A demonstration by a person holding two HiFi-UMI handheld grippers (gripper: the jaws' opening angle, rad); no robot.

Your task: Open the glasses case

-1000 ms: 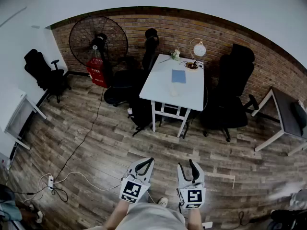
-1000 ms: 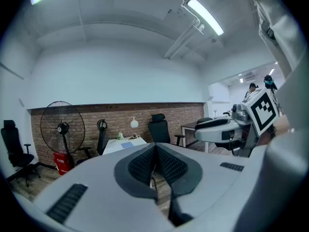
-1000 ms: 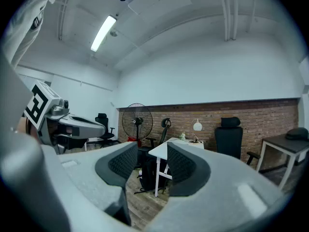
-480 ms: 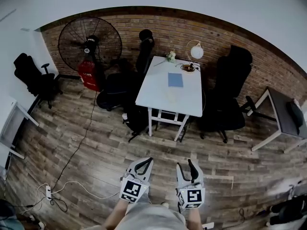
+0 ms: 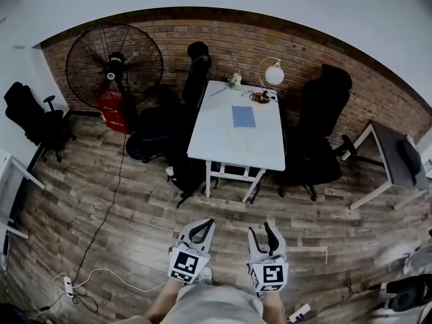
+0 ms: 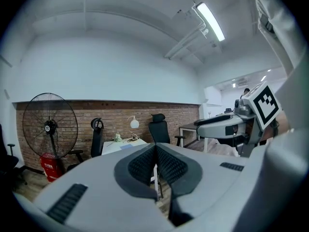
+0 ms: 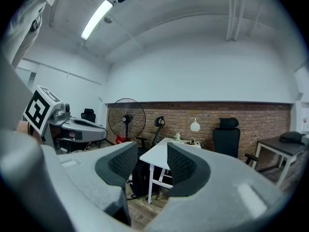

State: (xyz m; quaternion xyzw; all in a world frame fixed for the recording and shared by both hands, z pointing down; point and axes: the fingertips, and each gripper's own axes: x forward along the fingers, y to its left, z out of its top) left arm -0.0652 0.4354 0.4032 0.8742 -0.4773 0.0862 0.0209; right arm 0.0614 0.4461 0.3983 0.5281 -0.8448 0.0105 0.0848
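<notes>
This looks like the approach: the left gripper [image 5: 202, 227], jaws pressed together on nothing, and the right gripper [image 5: 260, 232], jaws partly apart and empty, hang well short of the white rectangular desk [image 5: 212, 130], where the glasses case is too small to identify, so the next move is closing in; no writing is legible.

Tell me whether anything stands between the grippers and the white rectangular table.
Nothing visible does: only wooden plank floor lies between the left gripper, the right gripper and the white rectangular table. Black office chairs stand at its sides, not in the path.
</notes>
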